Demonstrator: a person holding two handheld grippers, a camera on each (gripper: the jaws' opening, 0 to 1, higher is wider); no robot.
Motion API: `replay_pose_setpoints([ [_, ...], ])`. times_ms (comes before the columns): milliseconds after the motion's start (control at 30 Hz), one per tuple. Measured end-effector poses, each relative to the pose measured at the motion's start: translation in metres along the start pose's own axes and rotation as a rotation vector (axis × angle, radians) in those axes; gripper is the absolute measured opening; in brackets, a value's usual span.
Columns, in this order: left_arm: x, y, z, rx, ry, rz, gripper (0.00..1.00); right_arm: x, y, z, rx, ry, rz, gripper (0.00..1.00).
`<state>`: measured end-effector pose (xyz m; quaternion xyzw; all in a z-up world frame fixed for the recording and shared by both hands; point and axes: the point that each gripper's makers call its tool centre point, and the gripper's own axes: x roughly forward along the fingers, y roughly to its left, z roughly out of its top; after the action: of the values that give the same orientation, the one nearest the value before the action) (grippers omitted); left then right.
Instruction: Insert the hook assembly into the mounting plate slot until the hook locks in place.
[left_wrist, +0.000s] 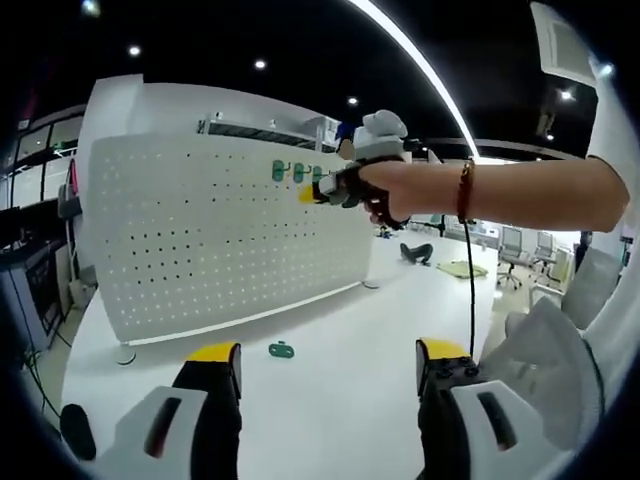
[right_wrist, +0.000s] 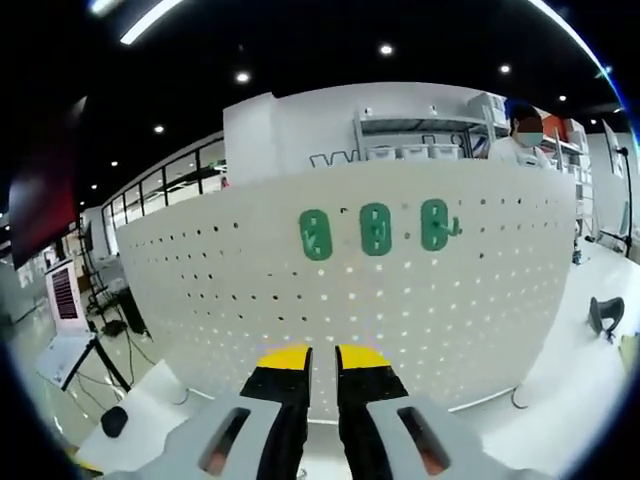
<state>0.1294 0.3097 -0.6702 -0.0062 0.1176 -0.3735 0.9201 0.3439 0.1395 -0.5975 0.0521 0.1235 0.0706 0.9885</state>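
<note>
Right fingers (right_wrist: 322, 362) nearly closed facing pegboard (right_wrist: 250, 290).

The left gripper (left_wrist: 330, 365) is held low over the table (left_wrist: 330, 400), well back from the pegboard (left_wrist: 200, 235), jaws spread wide. The right gripper (right_wrist: 322, 360) is raised near the pegboard's upper part on an outstretched arm (left_wrist: 530, 195), jaws almost together with nothing between them.
</note>
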Motion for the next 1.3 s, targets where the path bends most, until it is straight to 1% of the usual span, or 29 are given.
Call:
replay_pose_setpoints([
  [67, 0.0, -0.001, 0.0, -0.005, 0.003, 0.001, 0.73, -0.003, -0.005, -0.005, 0.03, 0.004, -0.001, 0.08],
  [200, 0.003, -0.007, -0.001, 0.012, 0.019, -0.009, 0.72, -0.011, -0.011, -0.014, 0.035, 0.014, -0.01, 0.08],
  [367, 0.006, -0.015, 0.002, 0.016, 0.012, -0.019, 0.72, -0.018, -0.017, -0.029, 0.055, 0.03, -0.007, 0.08],
  [500, 0.007, -0.023, -0.001, 0.025, 0.027, -0.028, 0.71, -0.022, -0.02, -0.042, 0.07, 0.048, -0.001, 0.08],
  [567, 0.007, -0.026, -0.003, 0.026, 0.038, -0.03, 0.71, -0.023, -0.02, -0.047, 0.078, 0.057, 0.004, 0.08],
  [667, 0.008, -0.03, -0.004, 0.019, 0.036, -0.033, 0.72, -0.023, -0.02, -0.055, 0.082, 0.07, 0.014, 0.08],
  [800, 0.011, -0.034, -0.006, 0.021, 0.048, -0.04, 0.72, -0.024, -0.019, -0.067, 0.089, 0.095, 0.031, 0.08],
  [867, 0.012, -0.036, -0.005, 0.008, 0.035, -0.047, 0.72, -0.025, -0.019, -0.071, 0.096, 0.102, 0.041, 0.08],
  [933, 0.012, -0.037, -0.006, 0.003, 0.038, -0.051, 0.73, -0.027, -0.019, -0.076, 0.098, 0.111, 0.042, 0.08],
  [1033, 0.014, -0.04, -0.006, 0.002, 0.041, -0.058, 0.73, -0.03, -0.016, -0.086, 0.107, 0.132, 0.068, 0.08],
  [1100, 0.015, -0.044, -0.007, -0.036, 0.043, -0.084, 0.69, -0.03, -0.013, -0.095, 0.109, 0.159, 0.088, 0.08],
  [1133, 0.015, -0.046, -0.006, -0.079, 0.032, -0.095, 0.69, -0.03, -0.013, -0.097, 0.106, 0.162, 0.09, 0.08],
  [1200, 0.015, -0.043, -0.001, -0.126, 0.004, -0.083, 0.73, -0.031, -0.01, -0.101, 0.104, 0.165, 0.098, 0.08],
  [1233, 0.015, -0.045, 0.0, -0.139, 0.001, -0.091, 0.74, -0.031, -0.01, -0.102, 0.109, 0.168, 0.1, 0.08],
  [1300, 0.015, -0.042, -0.002, -0.176, 0.017, -0.08, 0.75, -0.031, -0.008, -0.105, 0.114, 0.176, 0.108, 0.08],
])
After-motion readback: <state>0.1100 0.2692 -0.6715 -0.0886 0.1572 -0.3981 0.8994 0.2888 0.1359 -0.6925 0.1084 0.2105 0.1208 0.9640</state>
